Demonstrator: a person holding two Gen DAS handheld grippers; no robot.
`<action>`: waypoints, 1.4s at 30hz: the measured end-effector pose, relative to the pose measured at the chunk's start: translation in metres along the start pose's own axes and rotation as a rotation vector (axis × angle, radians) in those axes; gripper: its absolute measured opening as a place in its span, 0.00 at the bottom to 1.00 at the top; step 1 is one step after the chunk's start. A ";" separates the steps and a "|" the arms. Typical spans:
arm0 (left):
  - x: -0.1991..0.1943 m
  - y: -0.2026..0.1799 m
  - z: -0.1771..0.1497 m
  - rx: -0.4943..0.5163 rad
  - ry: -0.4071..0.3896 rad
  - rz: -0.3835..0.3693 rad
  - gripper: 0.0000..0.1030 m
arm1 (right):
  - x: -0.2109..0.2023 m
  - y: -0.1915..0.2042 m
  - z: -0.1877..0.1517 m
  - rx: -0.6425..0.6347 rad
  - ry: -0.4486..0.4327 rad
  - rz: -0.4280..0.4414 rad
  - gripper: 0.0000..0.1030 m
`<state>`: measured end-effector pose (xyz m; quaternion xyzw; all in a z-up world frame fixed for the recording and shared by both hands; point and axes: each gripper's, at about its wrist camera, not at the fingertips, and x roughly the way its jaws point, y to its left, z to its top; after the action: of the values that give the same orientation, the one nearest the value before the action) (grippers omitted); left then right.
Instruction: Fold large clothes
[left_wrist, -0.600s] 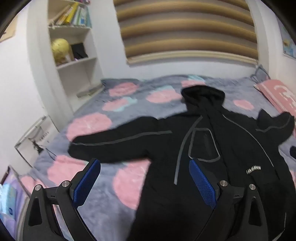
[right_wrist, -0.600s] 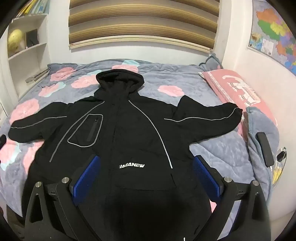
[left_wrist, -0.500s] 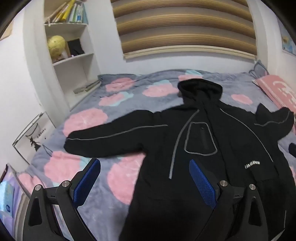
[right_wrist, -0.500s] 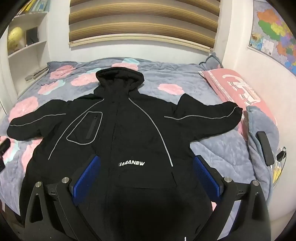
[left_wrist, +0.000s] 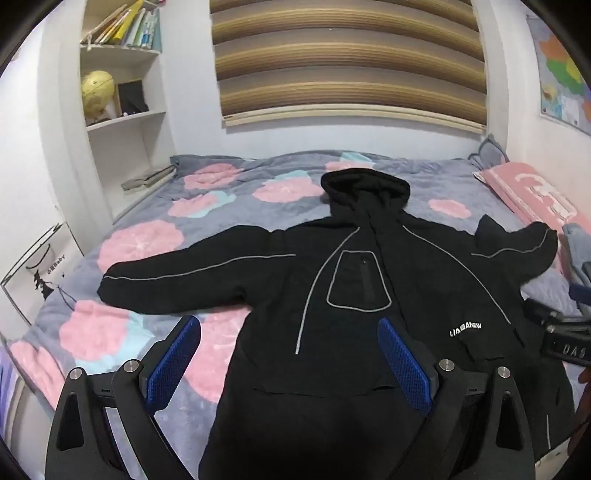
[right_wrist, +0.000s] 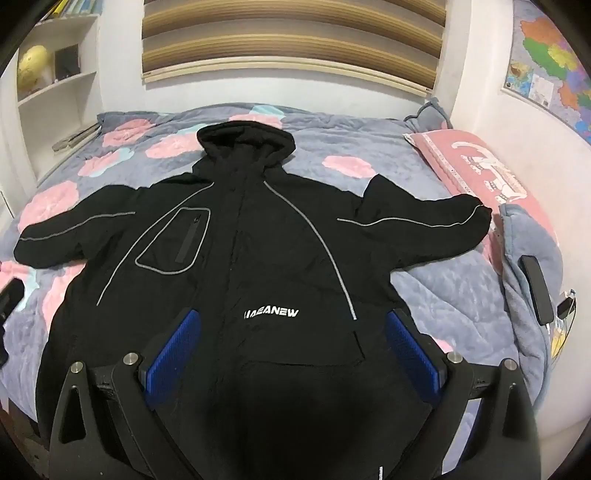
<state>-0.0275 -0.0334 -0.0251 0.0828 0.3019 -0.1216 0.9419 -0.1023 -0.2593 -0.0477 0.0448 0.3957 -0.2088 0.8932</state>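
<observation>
1. The black hooded jacket with grey reflective piping and a white chest logo (right_wrist: 266, 258) lies face up and spread flat on the bed with the grey quilt printed in pink flowers (right_wrist: 436, 288). Its hood points away from both hand-held grippers and its hem is nearest them.
2. The left hand-held gripper (left_wrist: 288, 362) hangs released, blue pads wide apart, nothing between them. It tilts down over the hem's left part; ahead and to its left runs the jacket's long left sleeve (left_wrist: 192, 273).
3. The right hand-held gripper (right_wrist: 291, 354) is likewise released and empty, angled down above the middle of the hem, with the right sleeve (right_wrist: 424, 229) ahead and to its right.
4. No fold looks begun; both sleeves lie stretched outward.
5. Risk: the fabric looks thick and padded, so a pinch of only the top layer could lift the front panel and leave the back behind, making a skewed fold.
6. Risk: pressing too deep could catch the soft quilt along with the jacket and drag it.
7. Risk: the right cuff lies just beside the pink pillow (right_wrist: 487, 173) and a heaped grey blanket (right_wrist: 524, 266). A sweep there might snag them, or knock the dark flat device (right_wrist: 537, 291) resting on the blanket.
8. Risk: lifting the two sides unevenly would twist the body and bunch the hood.
</observation>
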 end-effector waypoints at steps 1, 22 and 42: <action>0.000 0.002 0.000 -0.007 0.001 -0.003 0.94 | 0.000 0.002 0.000 -0.009 0.003 0.003 0.98; 0.023 0.015 -0.014 -0.056 0.047 -0.034 0.94 | 0.006 0.018 -0.002 -0.056 0.029 0.005 0.98; 0.035 0.031 -0.018 -0.096 0.066 -0.044 0.94 | 0.005 0.041 -0.002 -0.152 -0.012 0.002 0.98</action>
<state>-0.0014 -0.0055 -0.0574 0.0349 0.3399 -0.1252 0.9314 -0.0840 -0.2233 -0.0564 -0.0241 0.4051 -0.1773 0.8966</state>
